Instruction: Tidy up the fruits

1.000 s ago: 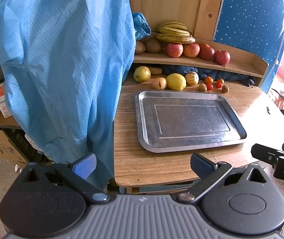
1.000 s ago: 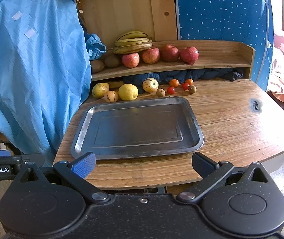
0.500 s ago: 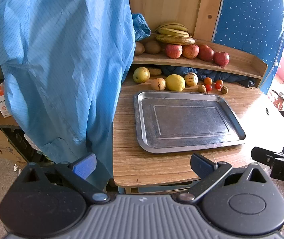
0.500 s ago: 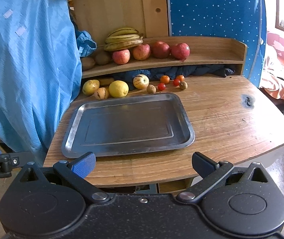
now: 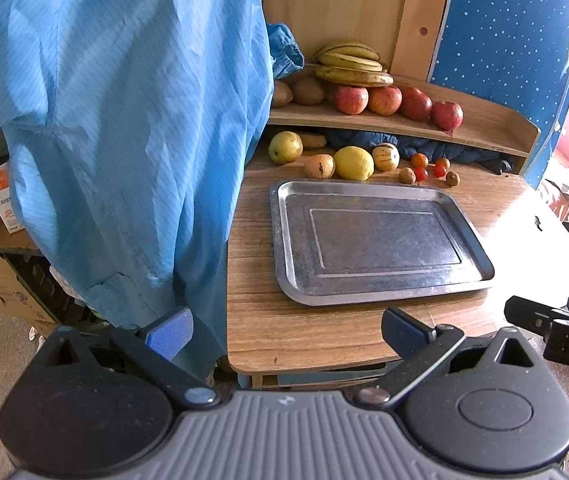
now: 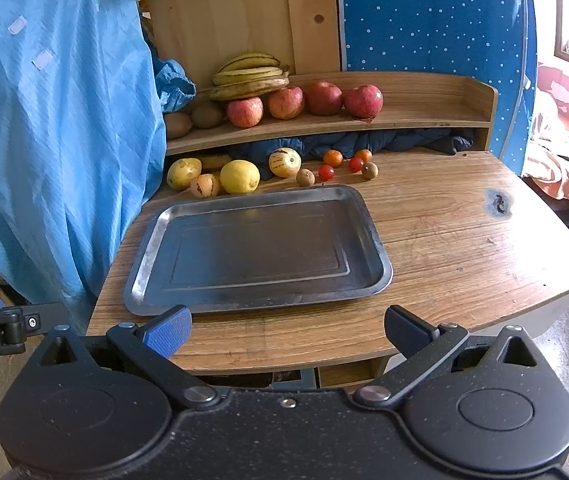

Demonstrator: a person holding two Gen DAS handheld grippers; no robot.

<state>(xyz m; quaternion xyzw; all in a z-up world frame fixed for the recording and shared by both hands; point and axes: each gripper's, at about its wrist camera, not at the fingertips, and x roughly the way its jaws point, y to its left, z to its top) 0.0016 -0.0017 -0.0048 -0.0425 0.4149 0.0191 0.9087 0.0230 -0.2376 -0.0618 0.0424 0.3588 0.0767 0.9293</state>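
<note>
Both tools spread wide, holding nothing: left tool [image 5: 286, 330], right tool [image 6: 287, 327], at tabletop [image 6: 444, 240] near edge. Tray [image 6: 260, 248] just ahead, bare. Fruits [image 6: 240, 176] beyond its far rim; apples [image 6: 304, 102], bananas [image 6: 250, 76] on shelf [image 6: 424, 114].

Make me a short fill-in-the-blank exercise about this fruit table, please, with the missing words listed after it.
1. The metal tray on the table holds ____ fruit.
2. The bananas lie on the ____, above the row of apples.
3. The yellow lemon sits on the table just ____ the tray.
4. Both the left tongs and the right tongs are ____ and hold nothing.

Missing words: no; shelf; behind; open
</note>
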